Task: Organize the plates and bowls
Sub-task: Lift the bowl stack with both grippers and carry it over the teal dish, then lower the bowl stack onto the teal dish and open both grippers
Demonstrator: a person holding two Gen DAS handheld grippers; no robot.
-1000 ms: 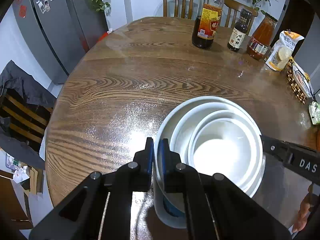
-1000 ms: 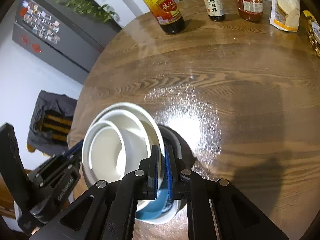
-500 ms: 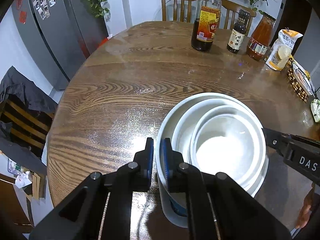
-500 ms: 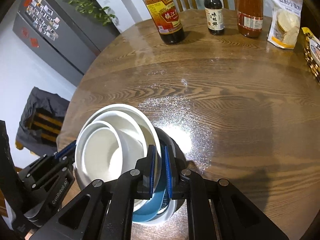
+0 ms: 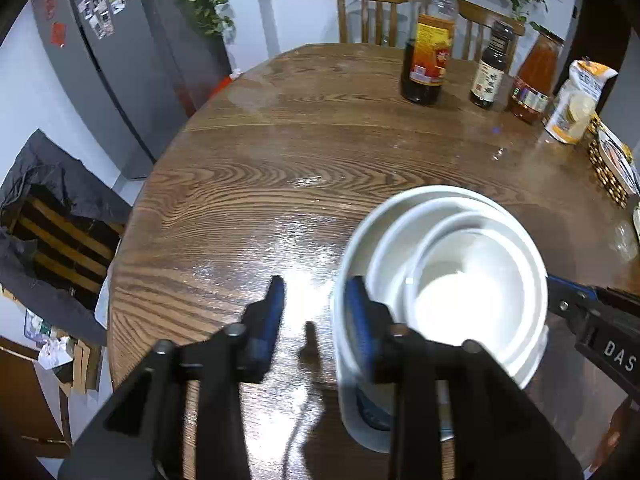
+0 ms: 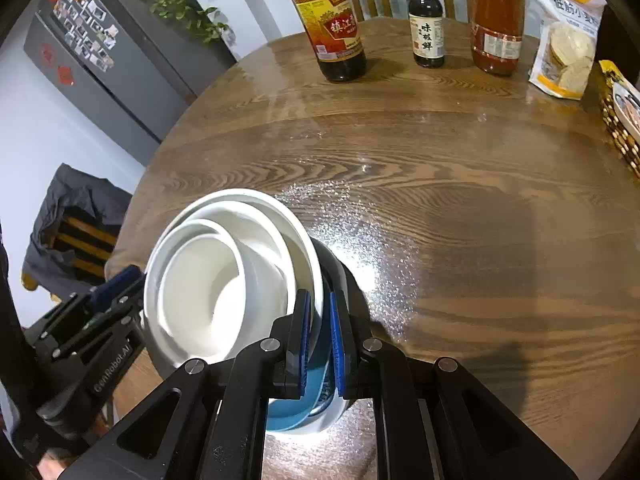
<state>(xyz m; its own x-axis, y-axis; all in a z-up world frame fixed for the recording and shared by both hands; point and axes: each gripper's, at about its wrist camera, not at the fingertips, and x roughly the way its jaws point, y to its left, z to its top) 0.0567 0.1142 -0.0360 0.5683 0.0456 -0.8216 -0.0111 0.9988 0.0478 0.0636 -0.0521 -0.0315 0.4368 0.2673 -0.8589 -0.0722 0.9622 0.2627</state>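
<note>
From the left wrist, the left tongs [image 5: 314, 304] are opening, pads off the rim of the nested white bowls [image 5: 460, 280] on the wooden worktop [image 5: 280, 160], while from the right wrist the right tongs [image 6: 318, 320] pinch that rim narrowly, so they should probably release only once the stack sits level.

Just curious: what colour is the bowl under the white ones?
Blue inside, white outside; clearest in the right wrist view.

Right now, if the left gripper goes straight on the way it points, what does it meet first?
Probably the rim of the stacked white bowls, which sits between the opening jaws of the left gripper; just left of that, the wooden table. Depth is hard to judge here.
</note>
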